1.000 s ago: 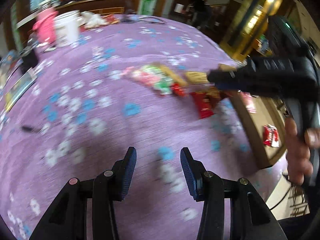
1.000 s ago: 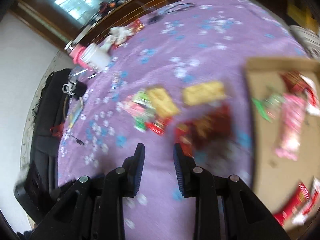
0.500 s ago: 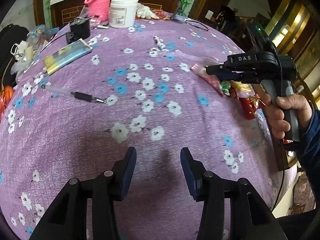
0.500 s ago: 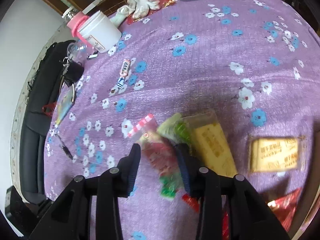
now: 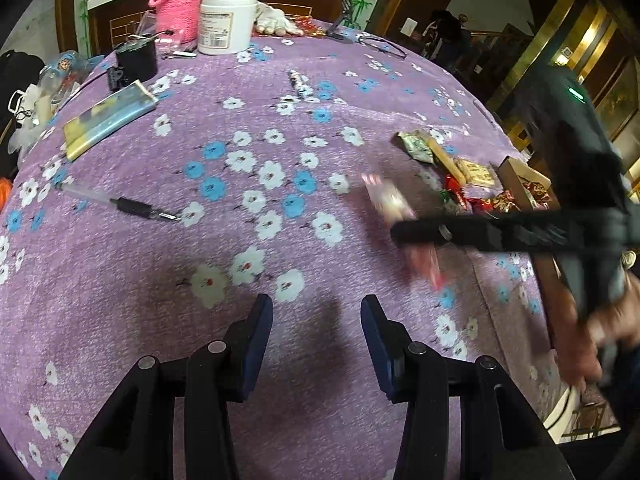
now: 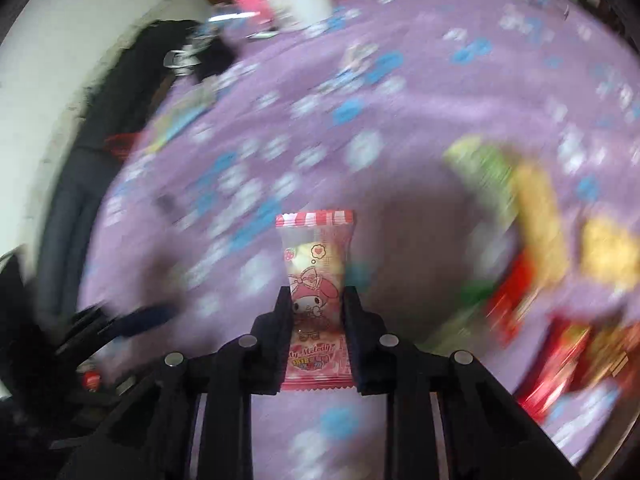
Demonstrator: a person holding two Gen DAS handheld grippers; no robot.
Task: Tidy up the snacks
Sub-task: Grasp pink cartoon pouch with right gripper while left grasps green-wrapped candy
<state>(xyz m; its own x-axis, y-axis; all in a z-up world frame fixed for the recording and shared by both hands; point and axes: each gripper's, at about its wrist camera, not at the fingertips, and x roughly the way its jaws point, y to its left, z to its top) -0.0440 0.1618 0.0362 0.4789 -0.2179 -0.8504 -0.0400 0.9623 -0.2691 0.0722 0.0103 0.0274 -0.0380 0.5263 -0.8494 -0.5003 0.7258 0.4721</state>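
Clamping the pink snack packet [image 6: 315, 280] above the tabletop [image 5: 160, 280], your right gripper [image 6: 315, 304] shows its print clearly; your left view blurs it, left gripper [image 5: 317, 330] fingers apart.

Lying spread under everything: a purple flowered tablecloth [image 5: 248, 240]. Resting on it at the near left, a pen [image 5: 120, 203]; standing at the far edge, a white jar [image 5: 227, 21]. Sitting clustered at the right, loose snack packets [image 5: 448, 164].

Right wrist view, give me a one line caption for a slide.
Right gripper clamps a pink My Melody snack packet above the blurred purple floral tablecloth.
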